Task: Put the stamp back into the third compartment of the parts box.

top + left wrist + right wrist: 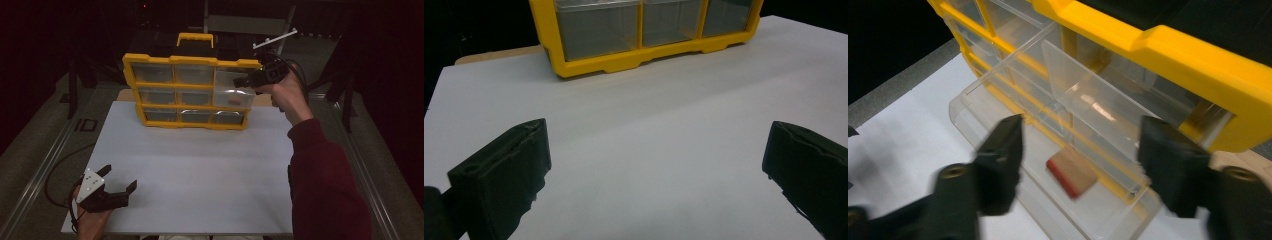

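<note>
Right tool spread above a pulled-out clear drawer.
Inside lies a small red-edged block; left tool rests spread on the bench.

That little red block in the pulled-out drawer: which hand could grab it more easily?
The right. The right gripper hangs open just above the pulled-out drawer, the red block between its jaws' line. The left gripper rests open at the table's near edge, far from the yellow organizer.

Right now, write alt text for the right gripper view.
The right gripper, jaws open, hangs over a pulled-out clear drawer of a yellow organizer. A small red-edged block lies in the drawer, between the jaws.
</note>
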A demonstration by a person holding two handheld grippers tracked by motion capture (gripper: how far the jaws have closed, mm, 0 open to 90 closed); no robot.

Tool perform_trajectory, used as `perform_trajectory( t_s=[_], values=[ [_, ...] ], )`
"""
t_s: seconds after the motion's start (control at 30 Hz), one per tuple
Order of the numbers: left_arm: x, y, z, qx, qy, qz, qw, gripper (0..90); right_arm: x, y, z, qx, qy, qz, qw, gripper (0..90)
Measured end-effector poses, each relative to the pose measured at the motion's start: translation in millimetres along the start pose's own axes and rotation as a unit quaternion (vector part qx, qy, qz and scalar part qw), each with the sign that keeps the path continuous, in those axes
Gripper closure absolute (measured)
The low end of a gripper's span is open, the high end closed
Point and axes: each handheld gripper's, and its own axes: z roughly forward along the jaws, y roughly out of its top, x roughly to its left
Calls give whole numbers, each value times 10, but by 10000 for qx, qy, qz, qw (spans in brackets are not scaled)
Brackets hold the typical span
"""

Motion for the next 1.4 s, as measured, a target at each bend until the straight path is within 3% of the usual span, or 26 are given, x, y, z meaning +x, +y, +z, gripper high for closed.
perform_trajectory(
  t_s=[0.13, 0.3, 0.43, 0.8, 1.0, 1.23, 1.4],
  values=[
    [-2, 1, 3, 16, -6, 15, 10000, 0, -4, -14, -49, -122, -32, -15, 9999, 150],
    [-1, -1, 2, 14, 0, 4, 10000, 0, -28, -40, -98, -171, -82, -62, 9998, 104],
    [-2, -1, 6, 20, -2, 13, 10000, 0, -85, -102, -163, -138, -193, -34, 9997, 103],
    [-13, -1, 20, 22, -11, 16, 10000, 0, -271, -349, -277, -82, -212, 41, 9997, 97],
    [-13, -2, 25, 25, -13, 8, 10000, 0, -305, -487, -323, -97, -167, 10, 9998, 97],
    [-16, -3, 30, 36, -5, 15, 10000, 0, -274, -677, -258, -66, -242, -144, 9996, 98],
    [-10, -4, 29, 63, 11, 14, 10000, 0, -223, -939, -87, -160, -54, -89, 9998, 100]
  ],
)
